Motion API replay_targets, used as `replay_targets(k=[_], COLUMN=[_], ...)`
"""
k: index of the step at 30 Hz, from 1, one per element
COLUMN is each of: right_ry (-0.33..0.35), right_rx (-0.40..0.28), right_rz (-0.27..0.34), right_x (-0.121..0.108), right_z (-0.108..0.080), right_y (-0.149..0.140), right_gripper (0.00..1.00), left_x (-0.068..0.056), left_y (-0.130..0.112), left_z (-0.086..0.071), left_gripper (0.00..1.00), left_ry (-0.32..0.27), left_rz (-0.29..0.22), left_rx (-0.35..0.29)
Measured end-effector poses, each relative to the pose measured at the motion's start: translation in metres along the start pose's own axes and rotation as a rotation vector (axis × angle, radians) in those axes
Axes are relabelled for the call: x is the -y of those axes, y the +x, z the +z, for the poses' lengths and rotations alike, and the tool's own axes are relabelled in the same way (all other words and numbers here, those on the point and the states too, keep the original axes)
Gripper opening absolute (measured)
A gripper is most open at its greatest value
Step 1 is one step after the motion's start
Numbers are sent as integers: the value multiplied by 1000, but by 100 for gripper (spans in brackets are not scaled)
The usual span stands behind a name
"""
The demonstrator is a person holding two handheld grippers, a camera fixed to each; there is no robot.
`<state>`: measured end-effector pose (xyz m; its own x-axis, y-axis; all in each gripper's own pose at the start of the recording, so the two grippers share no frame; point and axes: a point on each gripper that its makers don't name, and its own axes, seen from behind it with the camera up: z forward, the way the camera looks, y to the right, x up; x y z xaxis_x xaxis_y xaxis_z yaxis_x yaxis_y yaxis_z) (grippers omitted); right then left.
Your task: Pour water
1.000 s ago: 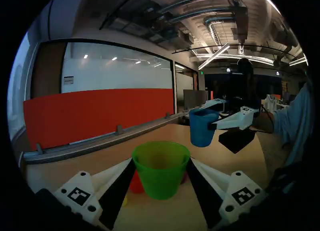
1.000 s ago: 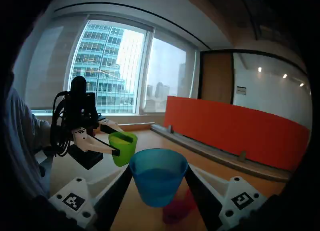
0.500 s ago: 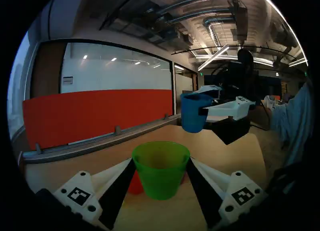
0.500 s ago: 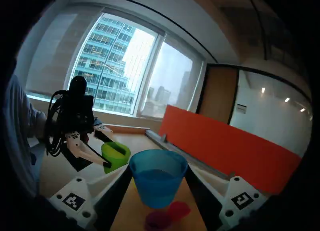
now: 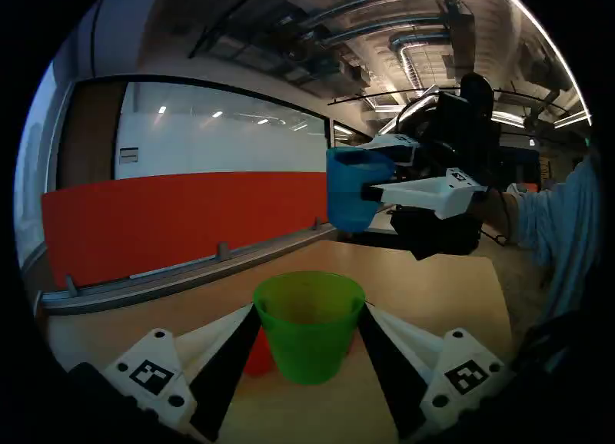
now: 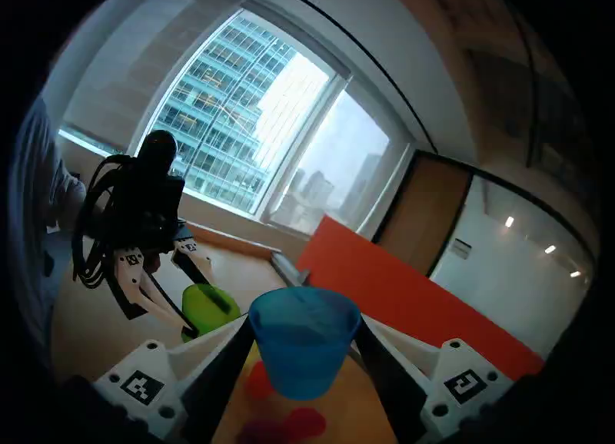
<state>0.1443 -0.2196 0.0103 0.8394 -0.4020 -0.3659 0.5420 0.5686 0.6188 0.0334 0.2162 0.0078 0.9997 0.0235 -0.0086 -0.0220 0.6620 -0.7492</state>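
Blue cup [image 6: 304, 352] of water held high, green cup [image 5: 309, 336] lower and apart.
The right hand-held gripper [image 6: 304, 325] was clamped on the part-filled blue cup, and the left hand-held gripper [image 5: 307, 315] on the green cup. Both looked light, thin-walled and squeezable, best pinched mid-wall. Red cups [image 6: 261, 382] sat on the counter [image 5: 430, 275] beneath; nothing seemed to stand between the two held cups.

Left gripper view: a long orange partition [image 5: 192, 213] runs across mid-frame, with a white glazed wall [image 5: 223, 137] above it. Exposed ducts [image 5: 369, 29] and a strip light [image 5: 538, 29] cross the ceiling at upper right. A pale wooden tabletop [image 5: 438, 275] lies below. Right gripper view: a tall window [image 6: 307, 167] at upper left, bright with daylight, high-rise towers [image 6: 200, 121] outside. A wooden panel [image 6: 419, 213] stands at right.
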Motion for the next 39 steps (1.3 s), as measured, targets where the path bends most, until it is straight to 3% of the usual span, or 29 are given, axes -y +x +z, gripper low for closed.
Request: replay_targets(k=[27,39], right_ry=[-26,-36], right_rx=[22,34], right_rz=[-389,-531], right_x=[-30,-39], right_z=[40,54], right_y=[27,42], right_gripper=[91,91], left_x=[-5,-10], left_y=[3,6], left_z=[7,7], left_gripper=[86,86], left_ry=[-22,-39], left_rz=[3,7], left_rx=[-8,-11])
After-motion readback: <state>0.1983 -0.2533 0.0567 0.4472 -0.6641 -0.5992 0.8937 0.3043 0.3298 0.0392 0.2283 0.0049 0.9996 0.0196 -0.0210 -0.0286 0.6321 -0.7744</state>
